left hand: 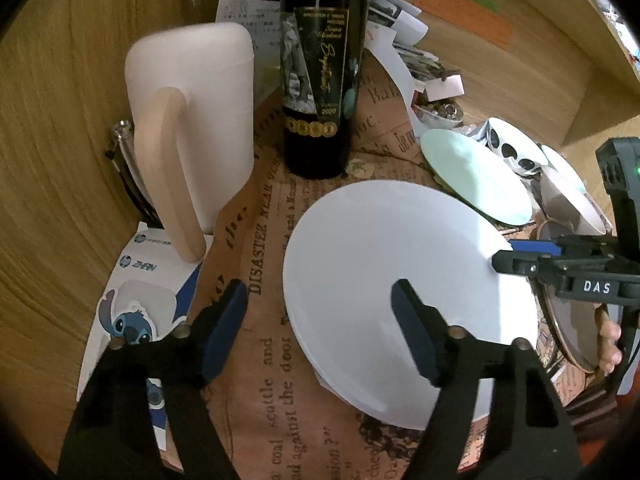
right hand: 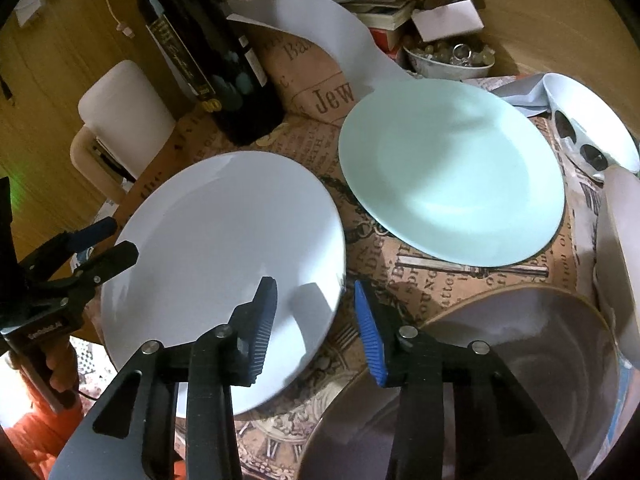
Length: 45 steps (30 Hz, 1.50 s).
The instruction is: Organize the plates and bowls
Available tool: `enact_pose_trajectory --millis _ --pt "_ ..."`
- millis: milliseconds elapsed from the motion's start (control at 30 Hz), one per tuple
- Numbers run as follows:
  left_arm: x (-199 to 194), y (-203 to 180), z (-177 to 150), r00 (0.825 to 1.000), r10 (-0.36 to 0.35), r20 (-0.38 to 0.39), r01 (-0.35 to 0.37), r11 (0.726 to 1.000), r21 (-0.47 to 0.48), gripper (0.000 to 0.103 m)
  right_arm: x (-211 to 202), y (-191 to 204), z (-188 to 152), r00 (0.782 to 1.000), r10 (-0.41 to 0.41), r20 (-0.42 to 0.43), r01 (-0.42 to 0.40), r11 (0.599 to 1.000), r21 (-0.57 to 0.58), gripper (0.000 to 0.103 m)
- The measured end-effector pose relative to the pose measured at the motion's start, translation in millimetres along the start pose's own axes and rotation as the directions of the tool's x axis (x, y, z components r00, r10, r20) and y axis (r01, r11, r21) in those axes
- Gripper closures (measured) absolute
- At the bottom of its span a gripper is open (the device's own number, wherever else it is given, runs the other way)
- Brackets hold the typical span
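A white plate (left hand: 400, 280) (right hand: 224, 256) lies on the newspaper-print cloth. My left gripper (left hand: 320, 320) is open and straddles its left rim, empty; it shows at the left of the right wrist view (right hand: 108, 240). My right gripper (right hand: 316, 320) is open over the plate's right rim, one finger above the plate, one beyond its edge; it shows in the left wrist view (left hand: 504, 254). A mint green plate (right hand: 452, 168) (left hand: 476, 176) lies behind and to the right. A grey bowl with a tan rim (right hand: 520, 360) (left hand: 568, 332) sits under my right gripper.
A dark wine bottle (left hand: 320, 72) (right hand: 208, 52) and a white jug with a handle (left hand: 192, 132) (right hand: 124, 116) stand at the back. A white panda-patterned bowl (right hand: 592, 128) and a small bowl of beads (right hand: 448, 60) sit far right. Papers lie behind. Wooden walls enclose the area.
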<state>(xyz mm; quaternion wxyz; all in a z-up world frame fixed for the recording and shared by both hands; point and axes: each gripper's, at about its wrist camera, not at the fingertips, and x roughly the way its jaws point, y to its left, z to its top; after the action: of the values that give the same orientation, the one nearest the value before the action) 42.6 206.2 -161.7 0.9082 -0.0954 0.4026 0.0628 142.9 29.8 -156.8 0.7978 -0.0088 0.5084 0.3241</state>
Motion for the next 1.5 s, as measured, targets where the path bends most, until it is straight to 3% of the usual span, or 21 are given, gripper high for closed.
enact_pose_trajectory --millis 133,267,333,433,700,1000,1500 --pt "3.8 0.6 -4.1 1.0 -0.016 -0.022 0.016 1.0 0.003 0.049 1.8 0.8 1.5 1.0 -0.01 -0.014 0.01 1.0 -0.016 0.072" --pt "4.0 0.0 -9.4 0.999 -0.03 -0.022 0.03 1.0 -0.004 0.05 3.3 1.4 3.5 1.0 -0.015 -0.021 0.015 0.999 -0.03 0.072" --pt "5.7 0.5 -11.0 0.999 -0.04 -0.033 0.04 0.999 -0.014 0.059 4.1 3.2 4.2 1.0 -0.023 -0.021 0.022 0.999 -0.045 0.072" --pt "8.9 1.3 -12.8 0.997 -0.057 -0.048 0.056 0.998 -0.028 0.065 4.9 6.5 5.3 1.0 -0.021 -0.018 0.019 0.998 -0.062 0.072" --pt "7.7 0.5 -13.2 0.998 -0.05 -0.049 0.048 0.998 -0.043 0.067 3.3 6.7 3.8 1.0 -0.02 0.004 0.02 0.999 -0.028 0.079" --pt "2.6 -5.5 -11.5 0.999 -0.027 -0.037 0.026 0.999 -0.031 0.067 -6.9 7.5 1.4 0.999 -0.025 0.035 0.026 1.0 -0.011 0.079" --pt "-27.6 -27.6 6.5 0.997 -0.041 0.073 0.04 0.999 0.01 0.067 -55.6 0.9 -10.8 0.98 -0.038 0.197 0.043 0.999 -0.019 0.079"
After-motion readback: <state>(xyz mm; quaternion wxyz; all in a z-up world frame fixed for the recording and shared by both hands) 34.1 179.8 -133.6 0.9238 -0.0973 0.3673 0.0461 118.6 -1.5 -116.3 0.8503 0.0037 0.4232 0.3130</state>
